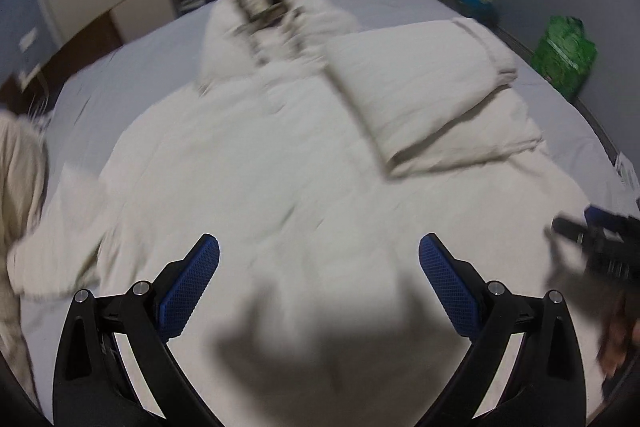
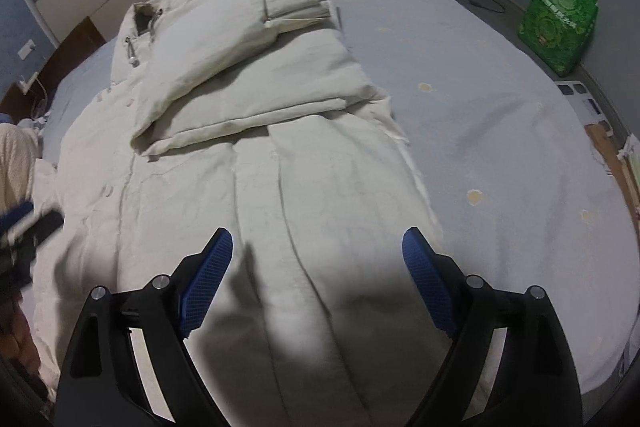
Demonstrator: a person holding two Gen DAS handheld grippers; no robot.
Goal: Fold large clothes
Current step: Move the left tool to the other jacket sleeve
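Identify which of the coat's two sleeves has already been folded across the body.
The coat's picture-right sleeve: it lies folded across the chest, cuff doubled back. The other sleeve still sprawls outward on the bed.

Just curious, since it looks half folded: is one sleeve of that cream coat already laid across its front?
Yes: in the right wrist view one sleeve lies folded over the front of the coat, cuff toward the side.

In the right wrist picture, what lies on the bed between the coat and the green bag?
Only bare grey sheet with a few small yellowish spots lies between the coat and the green bag, in the right wrist view.
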